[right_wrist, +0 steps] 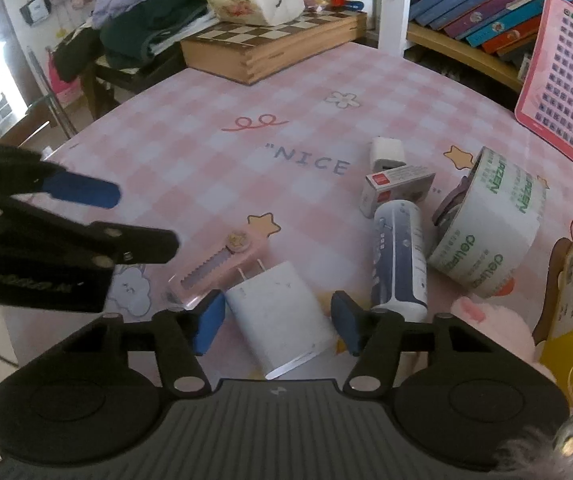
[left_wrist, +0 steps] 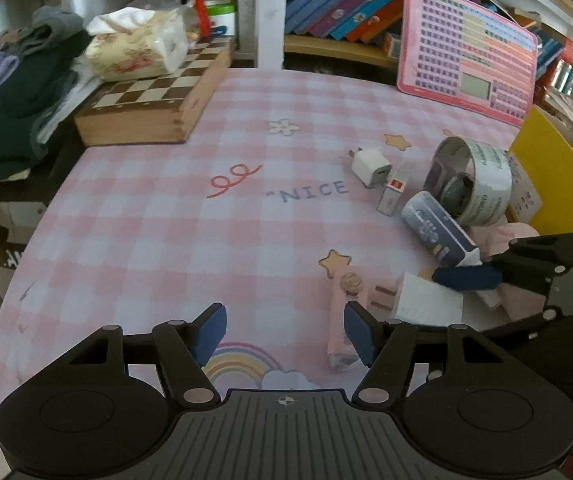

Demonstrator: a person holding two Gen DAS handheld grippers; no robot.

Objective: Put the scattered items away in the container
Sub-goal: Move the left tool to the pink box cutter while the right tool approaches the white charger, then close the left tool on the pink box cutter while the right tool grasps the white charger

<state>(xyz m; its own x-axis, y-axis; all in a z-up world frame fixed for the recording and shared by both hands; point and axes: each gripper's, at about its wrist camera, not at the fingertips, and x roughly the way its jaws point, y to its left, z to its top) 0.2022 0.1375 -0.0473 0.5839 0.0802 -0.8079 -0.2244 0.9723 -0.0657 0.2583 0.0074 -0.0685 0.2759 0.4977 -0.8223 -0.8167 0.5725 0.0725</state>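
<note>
The right gripper [right_wrist: 276, 326] straddles the white plastic wall charger [right_wrist: 282, 316] on the pink checked tablecloth [right_wrist: 190, 128], jaws spread for a grasp; the left gripper [left_wrist: 284, 334] — also open, empty — hovers near the pink utility knife [left_wrist: 342, 320].

Left wrist camera sits low over the near edge of the pink checked tablecloth [left_wrist: 158, 216], facing the chessboard box [left_wrist: 146, 100] and bookshelf, clutter off to its right. Right wrist camera hangs nearer, almost on top of the big white charger [right_wrist: 286, 312], facing much the same way. Both share the tape roll [left_wrist: 482, 184], charger and, probably, the same pink cutter [right_wrist: 214, 268].
</note>
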